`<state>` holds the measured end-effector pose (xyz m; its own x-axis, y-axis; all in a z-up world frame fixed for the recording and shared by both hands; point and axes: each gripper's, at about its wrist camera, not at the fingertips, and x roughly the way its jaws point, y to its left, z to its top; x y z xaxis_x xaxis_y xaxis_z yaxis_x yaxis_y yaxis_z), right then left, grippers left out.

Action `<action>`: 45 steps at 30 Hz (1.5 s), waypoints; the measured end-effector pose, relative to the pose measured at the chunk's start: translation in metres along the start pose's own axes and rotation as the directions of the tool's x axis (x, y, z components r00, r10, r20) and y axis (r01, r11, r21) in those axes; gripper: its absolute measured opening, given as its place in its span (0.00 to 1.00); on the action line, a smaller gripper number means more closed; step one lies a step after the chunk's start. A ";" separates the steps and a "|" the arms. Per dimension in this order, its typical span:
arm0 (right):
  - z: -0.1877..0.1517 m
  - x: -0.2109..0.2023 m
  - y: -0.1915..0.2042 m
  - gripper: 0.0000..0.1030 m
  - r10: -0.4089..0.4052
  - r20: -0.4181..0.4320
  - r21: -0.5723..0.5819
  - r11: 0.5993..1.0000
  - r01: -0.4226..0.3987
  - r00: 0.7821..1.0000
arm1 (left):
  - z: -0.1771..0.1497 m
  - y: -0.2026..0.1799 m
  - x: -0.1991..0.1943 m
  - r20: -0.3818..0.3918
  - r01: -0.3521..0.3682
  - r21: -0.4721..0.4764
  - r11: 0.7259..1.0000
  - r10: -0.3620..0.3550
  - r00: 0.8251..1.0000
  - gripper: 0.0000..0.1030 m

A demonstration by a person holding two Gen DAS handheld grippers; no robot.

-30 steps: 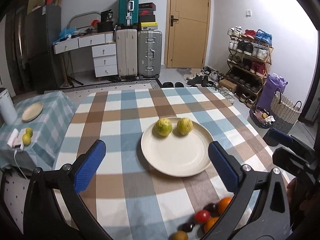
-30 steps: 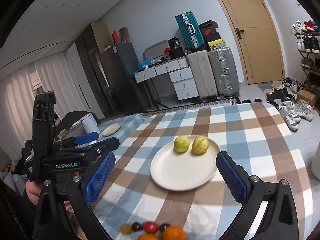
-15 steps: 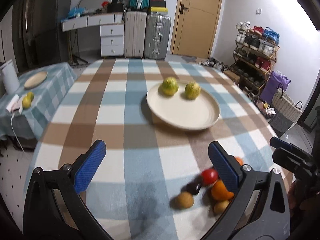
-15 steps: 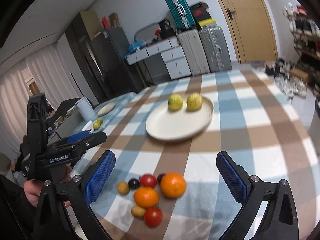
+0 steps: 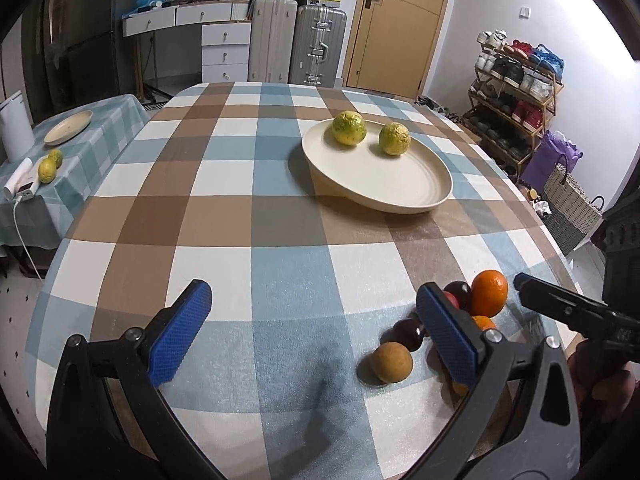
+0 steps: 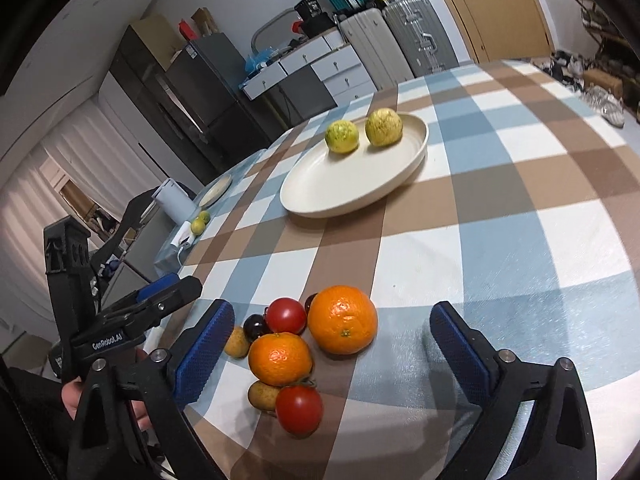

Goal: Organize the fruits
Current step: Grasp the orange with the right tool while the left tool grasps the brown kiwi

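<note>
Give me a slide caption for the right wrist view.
Open right gripper above mixed fruit pile; two yellow-green fruits on cream plate.

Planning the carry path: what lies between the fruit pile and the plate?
Only bare checked tablecloth between the fruit pile and plate, clearest in the right wrist view.

Left wrist view: low over the near edge of the checked surface [image 5: 248, 216], facing the door [image 5: 394, 20]. Right wrist view: close, tilted, looking leftward. Both share the plate [image 5: 400, 192] and fruit cluster [image 6: 304, 344]
</note>
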<state>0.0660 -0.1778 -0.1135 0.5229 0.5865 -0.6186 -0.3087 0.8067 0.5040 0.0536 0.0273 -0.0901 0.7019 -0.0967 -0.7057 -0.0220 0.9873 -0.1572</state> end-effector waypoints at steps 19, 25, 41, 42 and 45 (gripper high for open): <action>0.000 0.021 -0.010 0.42 0.030 -0.080 0.032 0.999 -0.028 0.996 | 0.001 -0.009 0.007 -0.012 -0.005 0.031 1.000 0.006 1.000 0.99; 0.000 0.017 -0.009 0.41 0.035 -0.067 0.021 0.999 -0.034 0.997 | 0.001 -0.012 0.006 -0.017 -0.002 0.042 0.999 0.002 1.000 0.99; 0.001 0.001 -0.008 0.41 0.061 -0.001 0.011 0.998 -0.061 0.998 | -0.022 -0.010 0.019 -0.125 0.124 0.026 0.992 -0.119 0.985 0.99; 0.001 0.001 -0.008 0.41 0.061 -0.001 0.011 0.998 -0.061 0.998 | -0.023 -0.011 0.020 -0.127 0.119 0.029 0.992 -0.114 0.985 0.99; 0.001 0.001 -0.007 0.41 0.065 -0.006 0.007 0.998 -0.065 0.998 | -0.024 -0.015 0.021 -0.119 0.104 0.060 0.993 -0.096 0.988 0.97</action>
<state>0.0689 -0.1831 -0.1171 0.4970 0.6381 -0.5881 -0.3365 0.7664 0.5472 0.0516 0.0072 -0.1191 0.6106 -0.2056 -0.7648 0.0940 0.9777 -0.1878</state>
